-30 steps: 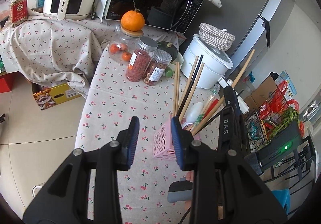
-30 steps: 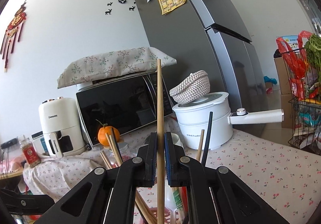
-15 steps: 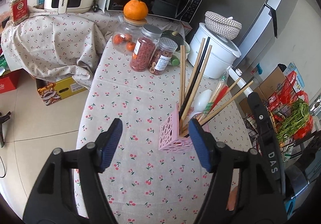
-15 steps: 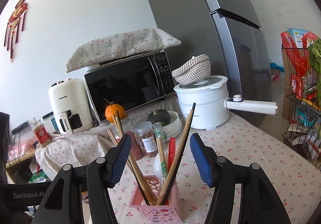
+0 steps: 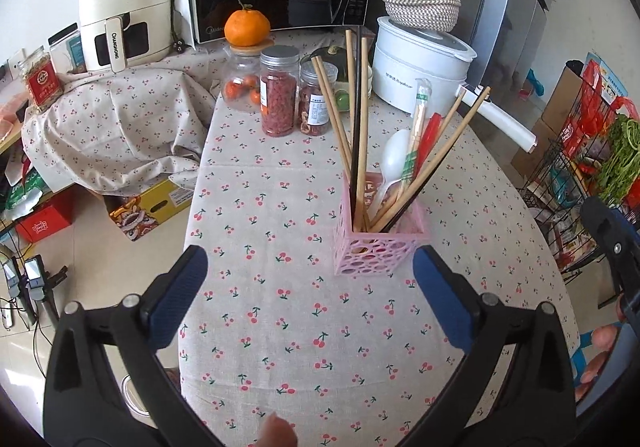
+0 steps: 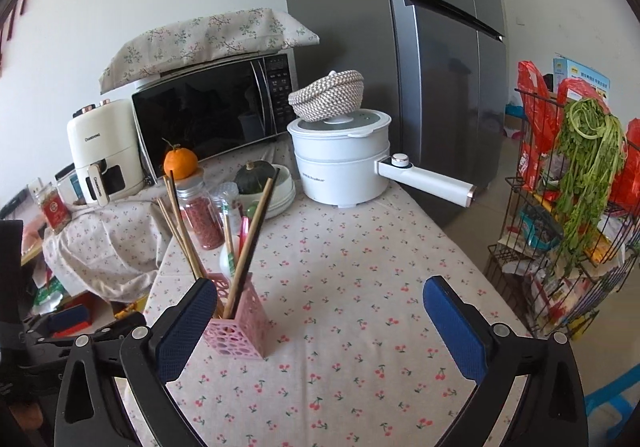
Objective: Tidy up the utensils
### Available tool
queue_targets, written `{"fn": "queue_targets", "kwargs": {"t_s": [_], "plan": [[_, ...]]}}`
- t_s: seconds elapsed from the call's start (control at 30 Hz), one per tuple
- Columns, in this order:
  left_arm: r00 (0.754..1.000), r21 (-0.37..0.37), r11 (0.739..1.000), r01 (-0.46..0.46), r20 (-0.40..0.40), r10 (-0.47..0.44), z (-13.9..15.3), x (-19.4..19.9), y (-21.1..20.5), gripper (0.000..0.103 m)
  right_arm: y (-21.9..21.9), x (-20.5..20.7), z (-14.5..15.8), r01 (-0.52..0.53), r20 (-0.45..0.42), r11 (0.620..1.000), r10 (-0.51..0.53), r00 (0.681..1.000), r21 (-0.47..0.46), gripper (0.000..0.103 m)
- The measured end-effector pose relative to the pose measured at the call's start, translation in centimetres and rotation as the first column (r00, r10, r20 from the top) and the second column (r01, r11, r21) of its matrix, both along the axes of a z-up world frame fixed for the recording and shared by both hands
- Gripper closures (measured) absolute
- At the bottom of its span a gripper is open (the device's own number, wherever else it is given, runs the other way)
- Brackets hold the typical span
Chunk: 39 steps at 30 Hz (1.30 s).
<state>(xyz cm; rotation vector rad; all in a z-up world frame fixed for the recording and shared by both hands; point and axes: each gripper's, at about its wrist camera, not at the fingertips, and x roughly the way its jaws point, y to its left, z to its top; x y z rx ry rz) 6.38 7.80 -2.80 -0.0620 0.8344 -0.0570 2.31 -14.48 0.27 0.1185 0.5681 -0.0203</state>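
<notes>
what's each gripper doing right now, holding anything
left gripper: jaws opening wide, nothing between them.
right gripper: jaws opening wide, holding nothing; pink holder beside its left finger.

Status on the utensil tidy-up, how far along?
Looks close to finished. Done: chopsticks, a white spoon and the other utensils stand in the pink holder. In hand: nothing; the left gripper and right gripper are both opening with empty jaws. Left: no loose utensils show on the tablecloth in either view.

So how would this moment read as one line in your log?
left gripper: opening, empty | right gripper: opening, empty | chopsticks: in pink holder | table: no loose utensils seen
</notes>
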Motion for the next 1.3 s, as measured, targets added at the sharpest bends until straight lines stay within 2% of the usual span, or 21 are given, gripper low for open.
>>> {"fn": "queue_targets", "kwargs": {"t_s": [0.13, 0.27, 0.6, 1.3], "plan": [[0.998, 0.064, 0.998, 0.009, 0.058, -0.012, 1.1, -1.4, -1.2, 0.001, -1.6, -1.1, 0.0, 0.027, -0.029, 0.999, -0.028, 0.999, -0.043, 0.0], [0.994, 0.09, 0.996, 0.019, 0.102, -0.028, 2.3, -2.8, -2.4, 0.001, -2.1, -1.5, 0.4, 0.006, -0.072, 0.996, -0.012, 0.997, -0.089, 0.0], [0.993, 0.065, 0.997, 0.045, 0.107, -0.052, 2.3, -3.6, -4.3, 0.001, -2.9, -1.8, 1.0, 0.012, -0.065, 0.99, -0.021, 0.998, -0.138, 0.0], [0.989, 0.018, 0.998, 0.061, 0.133, -0.062, 2.8, -4.3, -4.5, 0.001, -2.6, -1.4, 0.3, 0.002, -0.094, 0.989, -0.015, 0.995, -0.145, 0.0]]}}
